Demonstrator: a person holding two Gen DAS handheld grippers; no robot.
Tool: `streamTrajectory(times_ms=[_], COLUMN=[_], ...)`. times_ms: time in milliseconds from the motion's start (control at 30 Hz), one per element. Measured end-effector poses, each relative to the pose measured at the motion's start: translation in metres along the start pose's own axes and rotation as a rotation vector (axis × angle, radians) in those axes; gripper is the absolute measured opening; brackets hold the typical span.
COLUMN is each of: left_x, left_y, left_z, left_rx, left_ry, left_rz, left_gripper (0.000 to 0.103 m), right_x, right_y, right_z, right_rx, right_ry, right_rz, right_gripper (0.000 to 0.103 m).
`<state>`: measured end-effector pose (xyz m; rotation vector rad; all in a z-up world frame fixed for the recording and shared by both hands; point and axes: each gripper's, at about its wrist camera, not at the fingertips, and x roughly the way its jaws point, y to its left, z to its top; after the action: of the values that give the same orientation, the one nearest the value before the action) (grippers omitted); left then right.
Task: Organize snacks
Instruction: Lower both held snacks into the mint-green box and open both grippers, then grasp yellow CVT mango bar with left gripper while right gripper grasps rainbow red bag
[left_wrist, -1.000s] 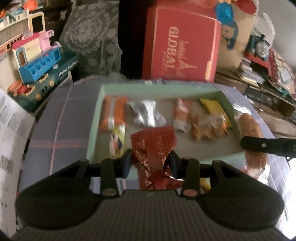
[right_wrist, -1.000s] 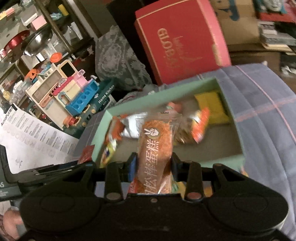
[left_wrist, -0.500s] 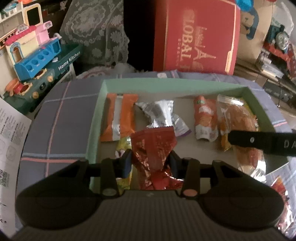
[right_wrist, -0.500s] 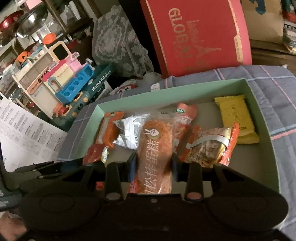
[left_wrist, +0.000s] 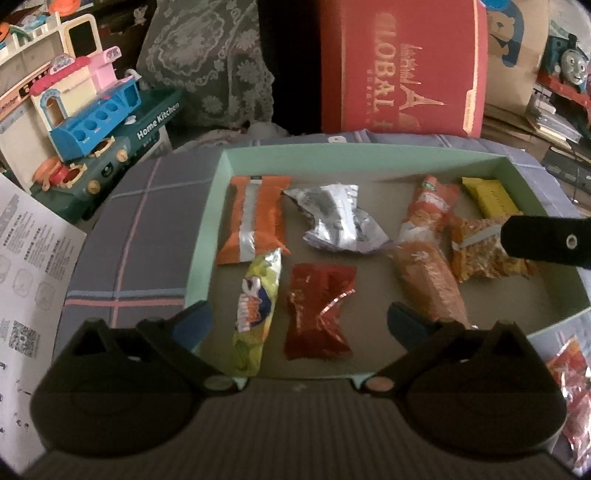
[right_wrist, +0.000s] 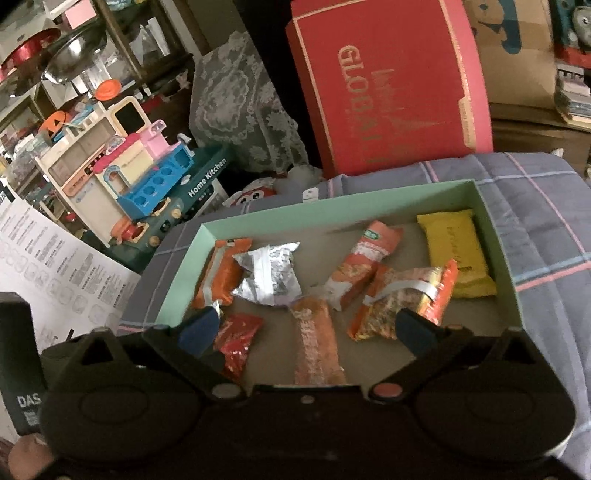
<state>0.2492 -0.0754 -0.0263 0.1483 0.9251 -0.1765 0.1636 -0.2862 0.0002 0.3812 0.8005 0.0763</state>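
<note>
A mint-green box (left_wrist: 218, 206) (right_wrist: 495, 229) lies on the plaid cloth and holds several snack packets. My left gripper (left_wrist: 297, 325) is open above the box's near edge, with the red packet (left_wrist: 319, 312) (right_wrist: 236, 336) lying loose in the box between its fingers. My right gripper (right_wrist: 306, 332) is open over the near edge, and the long orange cake packet (right_wrist: 316, 345) (left_wrist: 430, 284) lies loose in the box before it. Orange (left_wrist: 255, 218), silver (left_wrist: 334, 218), yellow-green (left_wrist: 255, 310) and yellow (left_wrist: 493, 197) packets also lie inside.
A red gift box (left_wrist: 399, 66) stands behind the green box. A toy kitchen set (left_wrist: 92, 114) sits at the left, with printed paper sheets (left_wrist: 26, 258). More red packets (left_wrist: 572, 373) lie on the cloth at the right. The right gripper's finger (left_wrist: 546, 240) crosses the left wrist view.
Both grippers opened. The left let go of the red packet and the right let go of the orange cake packet; both packets now lie in the box.
</note>
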Motion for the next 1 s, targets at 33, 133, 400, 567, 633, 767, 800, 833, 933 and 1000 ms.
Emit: streamTrajectory(times_ms=[33,133,400,567,633,767,800,833,933,1000], left_x=[-0.004,-0.016,-0.042,-0.042,-0.039,-0.029,-0.026,-0.022,-0.012,-0.006], left_y=[-0.001,-0.004,-0.017,-0.045,-0.059,-0.09,-0.098,-0.105,-0.123,-0.132], left_z=[-0.002,-0.007,-0.035,-0.057,-0.063,-0.073,-0.074,-0.075,-0.075,-0.073], left_rx=[-0.001,-0.007,-0.008,0.018,0.03,0.052,0.053,0.052,0.043,0.042], left_ry=[-0.002,-0.001,0.025,0.071,0.09,0.119,0.126,0.134,0.152,0.158], left_rz=[-0.002,-0.012,-0.038,-0.068,-0.077,-0.083,-0.083,-0.084,-0.08,-0.073], left_gripper=[0.103,0.103,0.103,0.103,0.103,0.103,0.103,0.103,0.103,0.103], right_x=[-0.004,-0.016,-0.06,-0.082,-0.089,-0.097,-0.099,-0.101,-0.104,-0.105], right_y=[-0.002,-0.008,-0.037,-0.072,-0.087,-0.115,-0.12,-0.124,-0.14,-0.153], right_z=[-0.002,-0.008,-0.037,-0.06,-0.069,-0.088,-0.094,-0.098,-0.11,-0.118], right_rx=[0.003,0.011,0.031,0.089,0.109,0.154,0.16,0.164,0.194,0.23], right_ry=[0.0,0.0,-0.01,-0.011,-0.009,-0.002,-0.006,-0.012,-0.027,-0.022], right_rz=[-0.001,-0.003,-0.032,-0.078,-0.101,-0.141,-0.156,-0.17,-0.19,-0.191], right_gripper=[0.103,0.103,0.103,0.103,0.103,0.103,0.103,0.103,0.102,0.1])
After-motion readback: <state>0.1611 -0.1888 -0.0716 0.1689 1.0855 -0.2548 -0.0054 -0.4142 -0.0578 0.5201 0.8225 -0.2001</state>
